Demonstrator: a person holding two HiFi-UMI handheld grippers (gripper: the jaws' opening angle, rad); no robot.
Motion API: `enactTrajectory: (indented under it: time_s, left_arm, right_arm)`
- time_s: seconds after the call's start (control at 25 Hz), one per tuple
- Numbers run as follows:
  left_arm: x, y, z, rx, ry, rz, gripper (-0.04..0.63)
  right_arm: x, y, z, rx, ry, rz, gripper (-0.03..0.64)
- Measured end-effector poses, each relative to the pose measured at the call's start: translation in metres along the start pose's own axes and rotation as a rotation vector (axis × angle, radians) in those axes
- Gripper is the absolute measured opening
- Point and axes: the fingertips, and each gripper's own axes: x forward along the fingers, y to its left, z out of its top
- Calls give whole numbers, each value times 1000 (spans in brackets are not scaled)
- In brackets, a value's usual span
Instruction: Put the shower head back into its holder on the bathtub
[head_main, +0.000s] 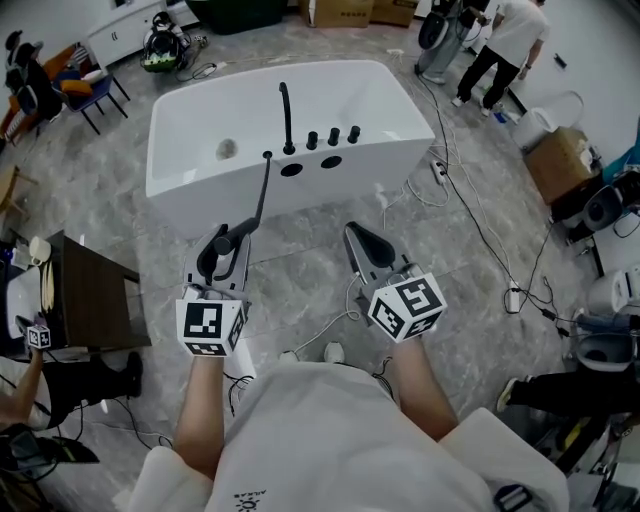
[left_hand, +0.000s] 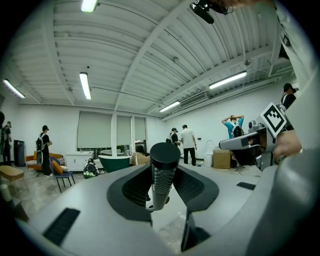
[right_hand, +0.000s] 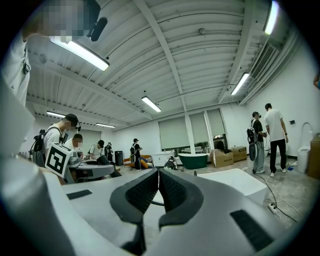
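My left gripper (head_main: 222, 257) is clamped on the shower head (left_hand: 164, 167), its fingers spread around the handle, holding it in front of the tub (head_main: 330, 197). My right gripper (head_main: 366, 247) is closed on nothing, alongside.

Large open hall used as a lab or test space, not a home bathroom. A white freestanding bathtub (head_main: 230, 205) stands in the middle of a grey marble-patterned floor (head_main: 300, 270), with loose cables (head_main: 480, 225) and a power strip (head_main: 513, 299) around it. A dark green tub (right_hand: 194, 160), cardboard boxes (head_main: 340, 12), a ribbed ceiling (right_hand: 175, 60) with tube lights (left_hand: 84, 85) and people wearing backpacks (left_hand: 44, 150) fill the surroundings.
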Motion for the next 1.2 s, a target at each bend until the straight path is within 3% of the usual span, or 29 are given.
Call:
enactTrajectory:
  time_s: [0.64, 1.2]
  left_arm:
    - [-12, 15, -9, -2, -14, -58, 146]
    - [-18, 37, -9, -14, -18, -50, 146]
  right_arm:
    - [1, 30, -7, -20, 16, -49, 18]
    - [24, 49, -5, -28, 25, -18, 18]
